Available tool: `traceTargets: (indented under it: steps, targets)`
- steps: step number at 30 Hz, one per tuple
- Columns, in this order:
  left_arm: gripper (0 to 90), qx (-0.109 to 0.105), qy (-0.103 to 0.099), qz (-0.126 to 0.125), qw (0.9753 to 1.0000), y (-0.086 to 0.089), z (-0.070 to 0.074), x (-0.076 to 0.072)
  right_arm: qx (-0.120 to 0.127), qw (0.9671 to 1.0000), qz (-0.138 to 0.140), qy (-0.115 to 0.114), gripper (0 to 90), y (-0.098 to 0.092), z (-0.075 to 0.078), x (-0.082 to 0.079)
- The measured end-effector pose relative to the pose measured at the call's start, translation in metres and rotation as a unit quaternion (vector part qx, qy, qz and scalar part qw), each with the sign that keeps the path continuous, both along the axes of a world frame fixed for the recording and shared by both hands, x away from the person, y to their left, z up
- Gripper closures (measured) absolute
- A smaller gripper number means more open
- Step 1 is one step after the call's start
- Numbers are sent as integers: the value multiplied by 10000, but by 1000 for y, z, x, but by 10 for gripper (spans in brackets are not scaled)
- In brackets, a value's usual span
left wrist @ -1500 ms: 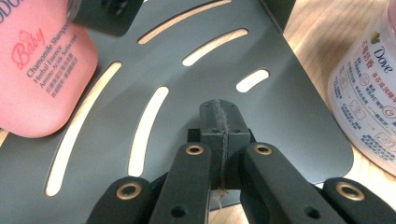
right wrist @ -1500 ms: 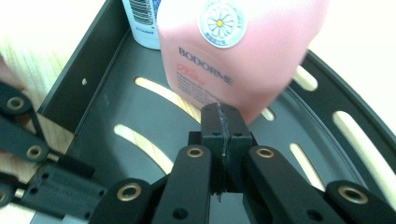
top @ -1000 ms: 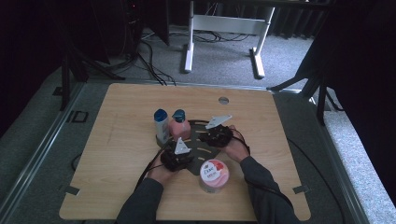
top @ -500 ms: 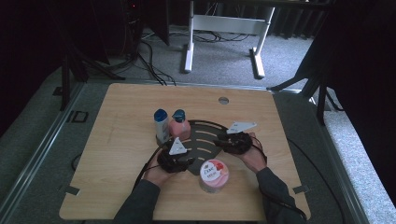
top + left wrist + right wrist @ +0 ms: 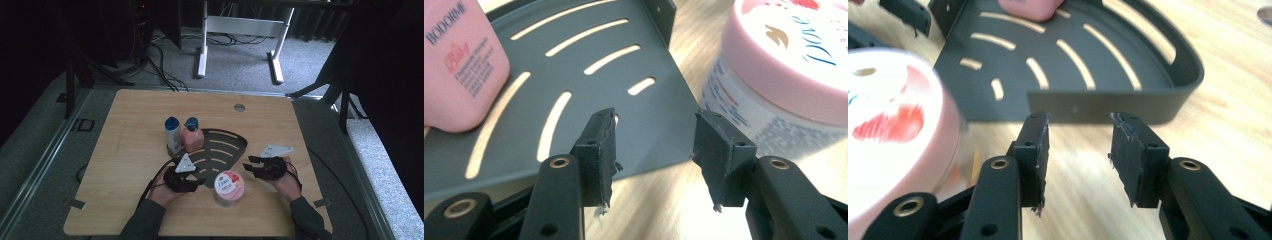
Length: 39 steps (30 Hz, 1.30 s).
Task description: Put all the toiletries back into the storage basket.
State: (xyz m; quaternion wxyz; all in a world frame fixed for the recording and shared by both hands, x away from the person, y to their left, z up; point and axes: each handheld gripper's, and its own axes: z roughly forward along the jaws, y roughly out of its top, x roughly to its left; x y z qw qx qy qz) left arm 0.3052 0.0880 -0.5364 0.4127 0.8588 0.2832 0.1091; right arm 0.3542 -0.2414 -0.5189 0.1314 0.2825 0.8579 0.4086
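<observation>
A light wooden table (image 5: pixel 140 125) with rounded corners stands on grey carpet (image 5: pixel 235 60). At twelve o'clock beyond it, a white metal desk frame (image 5: pixel 240 30) rests on two feet, with black cables (image 5: pixel 160 55) trailing at eleven o'clock. Dark curtains (image 5: pixel 385 60) close the room at three o'clock; the light is dim.

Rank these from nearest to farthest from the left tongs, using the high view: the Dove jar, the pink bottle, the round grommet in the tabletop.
Measured from the left tongs:
1. Dove jar: just to their right, near the table's front.
2. Pink bottle: behind them, standing on the dark shelf tray.
3. Round grommet: farthest, near the table's back edge.
</observation>
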Motion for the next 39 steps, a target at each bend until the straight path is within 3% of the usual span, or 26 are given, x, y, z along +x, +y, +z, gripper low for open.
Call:
traceTargets:
  steps: [5, 8, 14, 29, 39]
  targets:
    - [501, -38, 66, -92, 9999, 2, -1, -3, -17, 10000, 59, 47, 565, -8, -4, -8]
    - [509, -52, 86, -270, 9996, 1, -1, -6, 2, 9998, 152, 88, 550, -11, -6, -12]
    - [487, -69, 72, -486, 9988, -3, 0, -11, 112, 9988, 464, 110, 512, -16, -5, -18]
    - [472, -38, 70, -674, 9977, -10, -2, -13, 108, 9950, 972, 218, 460, -13, -11, -28]
    - [466, -70, 79, -794, 9968, -14, -2, -16, 60, 9928, 1167, 276, 425, -14, -15, -34]
